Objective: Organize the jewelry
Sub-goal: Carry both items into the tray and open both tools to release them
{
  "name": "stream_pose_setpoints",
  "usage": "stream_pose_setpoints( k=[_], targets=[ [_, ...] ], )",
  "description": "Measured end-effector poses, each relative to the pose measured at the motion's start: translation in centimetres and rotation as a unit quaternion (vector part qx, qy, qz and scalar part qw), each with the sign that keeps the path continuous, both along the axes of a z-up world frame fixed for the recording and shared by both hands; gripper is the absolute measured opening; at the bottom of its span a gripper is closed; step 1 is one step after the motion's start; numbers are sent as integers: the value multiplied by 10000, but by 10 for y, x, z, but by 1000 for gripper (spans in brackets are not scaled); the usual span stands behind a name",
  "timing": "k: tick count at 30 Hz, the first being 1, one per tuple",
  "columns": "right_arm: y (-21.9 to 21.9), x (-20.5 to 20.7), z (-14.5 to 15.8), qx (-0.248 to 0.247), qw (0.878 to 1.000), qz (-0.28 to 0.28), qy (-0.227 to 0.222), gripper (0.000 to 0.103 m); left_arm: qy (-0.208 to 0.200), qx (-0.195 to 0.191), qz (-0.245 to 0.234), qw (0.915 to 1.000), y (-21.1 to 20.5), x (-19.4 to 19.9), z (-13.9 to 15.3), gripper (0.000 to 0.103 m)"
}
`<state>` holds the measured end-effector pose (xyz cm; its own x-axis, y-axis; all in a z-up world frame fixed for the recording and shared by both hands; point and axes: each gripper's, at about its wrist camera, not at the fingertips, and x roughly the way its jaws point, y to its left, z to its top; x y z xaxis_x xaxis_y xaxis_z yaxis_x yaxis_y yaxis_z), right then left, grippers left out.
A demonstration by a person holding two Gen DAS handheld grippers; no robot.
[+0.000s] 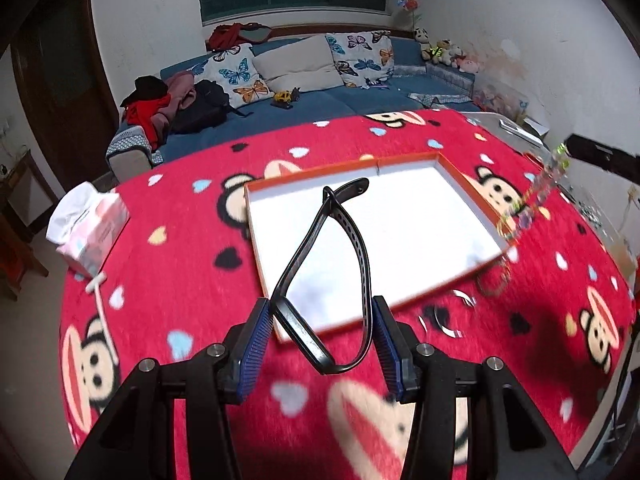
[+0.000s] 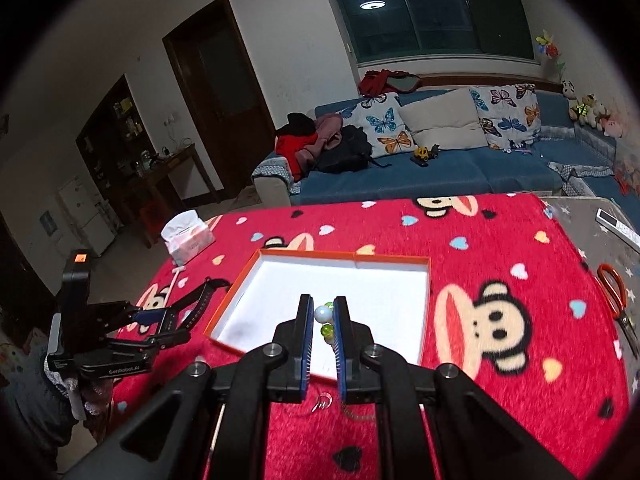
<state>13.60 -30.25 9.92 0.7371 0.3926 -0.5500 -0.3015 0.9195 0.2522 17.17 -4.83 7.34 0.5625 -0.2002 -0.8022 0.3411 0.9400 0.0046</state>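
Note:
My left gripper [image 1: 320, 304] is shut on a black wristband [image 1: 362, 240], its blue pads pressing the loop from both sides. The band's free ends rise over the near part of an orange-rimmed white tray [image 1: 312, 174] on the red blanket. In the right wrist view my right gripper [image 2: 323, 302] is shut on a bead bracelet [image 2: 322, 313] with white and green beads, held above the tray [image 2: 304, 255]. The left gripper [image 2: 180, 322] with the band [image 2: 200, 300] shows at the tray's left. In the left wrist view the bracelet [image 1: 536, 196] hangs blurred at the right.
A tissue box [image 1: 90, 228] sits at the blanket's left edge. Small metal rings [image 1: 444, 320] lie in front of the tray, and a thin hook and chain [image 2: 322, 402] lie under my right gripper. Orange-handled scissors [image 2: 614, 292] lie at the right. A blue sofa stands behind.

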Motion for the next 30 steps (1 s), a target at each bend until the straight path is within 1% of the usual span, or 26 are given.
stream_pose_setpoints(
  k=[6, 10, 12, 17, 21, 22, 25, 30],
  targets=[
    [1, 27, -19, -134, 9997, -85, 180, 12, 292, 94, 97, 9995, -13, 49, -22, 53],
    [-3, 41, -39, -74, 9990, -141, 412, 12, 431, 218, 133, 9987, -19, 68, -42, 53],
    [-3, 49, -51, -104, 9983, -150, 554, 12, 526, 189, 172, 9983, -20, 76, -51, 53],
    [-1, 53, -67, -308, 9968, -225, 705, 12, 707, 181, 232, 9971, -23, 88, -70, 55],
    [-2, 58, -81, -378, 9948, -291, 896, 12, 769, 223, 245, 9965, -25, 89, -79, 56],
    [-1, 59, -84, -398, 9943, -303, 940, 12, 779, 229, 248, 9964, -25, 89, -80, 58],
    [0, 61, -94, -429, 9927, -311, 1082, 12, 797, 299, 249, 9961, -26, 89, -85, 59],
    [2, 63, -106, -569, 9901, -351, 1231, 12, 766, 369, 196, 9962, -28, 86, -88, 63]
  ],
)
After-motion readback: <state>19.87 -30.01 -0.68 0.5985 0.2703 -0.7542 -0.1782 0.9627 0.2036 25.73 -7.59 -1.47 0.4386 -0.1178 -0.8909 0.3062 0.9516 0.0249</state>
